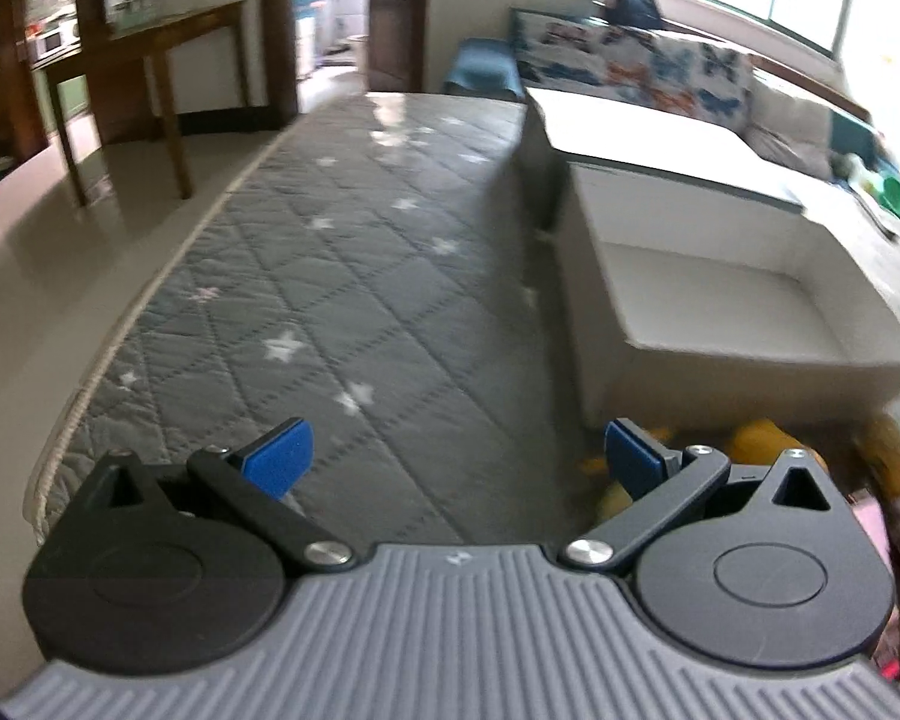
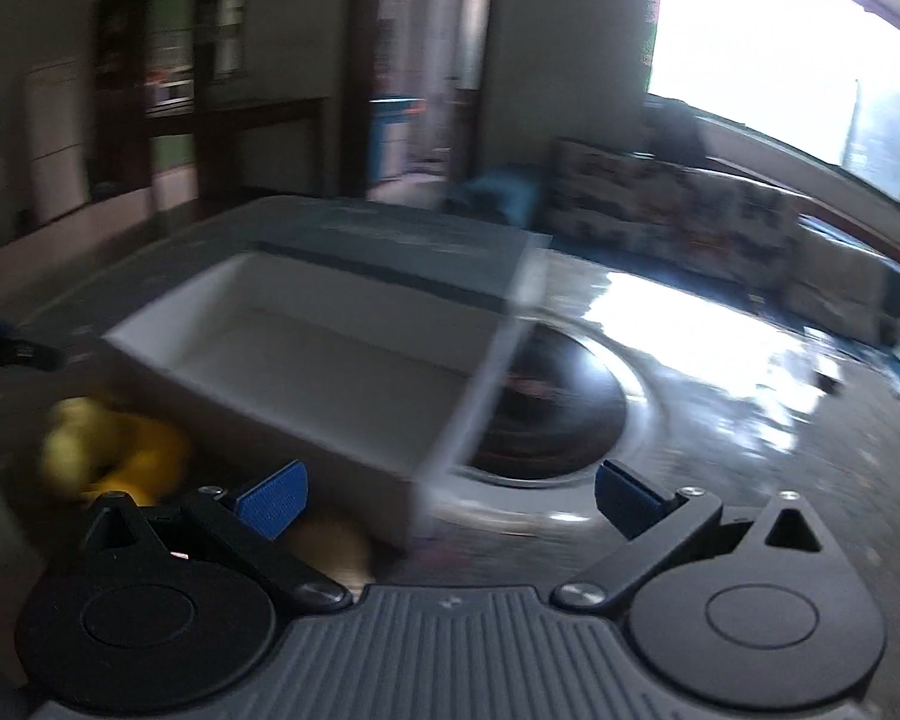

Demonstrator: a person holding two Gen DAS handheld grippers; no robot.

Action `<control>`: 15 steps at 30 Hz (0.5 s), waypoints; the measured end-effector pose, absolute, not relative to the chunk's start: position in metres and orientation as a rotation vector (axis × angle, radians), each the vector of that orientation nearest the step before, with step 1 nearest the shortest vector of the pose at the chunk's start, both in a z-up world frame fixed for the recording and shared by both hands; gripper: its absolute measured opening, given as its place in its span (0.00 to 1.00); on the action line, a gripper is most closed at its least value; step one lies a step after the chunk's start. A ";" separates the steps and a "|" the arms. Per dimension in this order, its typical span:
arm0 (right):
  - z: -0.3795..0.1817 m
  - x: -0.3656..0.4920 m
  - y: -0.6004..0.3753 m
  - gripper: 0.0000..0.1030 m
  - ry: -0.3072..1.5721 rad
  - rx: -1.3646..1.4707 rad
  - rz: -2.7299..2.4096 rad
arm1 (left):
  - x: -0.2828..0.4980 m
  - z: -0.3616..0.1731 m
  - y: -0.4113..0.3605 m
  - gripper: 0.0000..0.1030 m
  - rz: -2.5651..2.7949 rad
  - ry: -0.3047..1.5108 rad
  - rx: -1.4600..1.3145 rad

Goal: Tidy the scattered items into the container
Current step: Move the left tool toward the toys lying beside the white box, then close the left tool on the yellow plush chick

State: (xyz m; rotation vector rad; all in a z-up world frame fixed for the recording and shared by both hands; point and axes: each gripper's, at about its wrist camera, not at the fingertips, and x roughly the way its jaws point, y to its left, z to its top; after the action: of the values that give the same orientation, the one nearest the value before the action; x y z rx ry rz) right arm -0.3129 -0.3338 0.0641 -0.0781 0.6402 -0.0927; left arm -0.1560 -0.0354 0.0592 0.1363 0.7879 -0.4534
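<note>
yellow items half hidden behind left gripper's fingers at 5 o'clock, right wrist view motion-blurred, yellow shape at 8 o'clock unidentifiable

The left wrist view looks low along a grey quilted mat toward a doorway, with the white box close on its right. The right wrist view faces the same box head-on, very near and blurred. Both share the box and a yellow toy.
</note>
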 end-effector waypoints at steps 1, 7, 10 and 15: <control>0.064 -0.312 -0.324 1.00 0.644 -0.081 -0.057 | -0.157 0.060 -0.038 1.00 -0.479 0.794 0.137; 0.062 -0.302 -0.272 0.99 0.656 -0.119 0.138 | -0.156 0.064 -0.049 1.00 -0.586 0.792 0.151; 0.059 -0.297 -0.245 0.96 0.647 -0.157 0.219 | -0.156 0.067 -0.052 1.00 -0.654 0.788 0.151; 0.047 -0.289 -0.203 0.88 0.656 -0.208 0.339 | -0.150 0.067 -0.060 0.95 -0.725 0.801 0.170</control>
State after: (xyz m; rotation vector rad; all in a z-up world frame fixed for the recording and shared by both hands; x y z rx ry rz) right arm -0.2895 -0.2027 0.0470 -0.2081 0.6564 0.3393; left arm -0.1499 -0.0599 0.0671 0.1702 0.8005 -0.7253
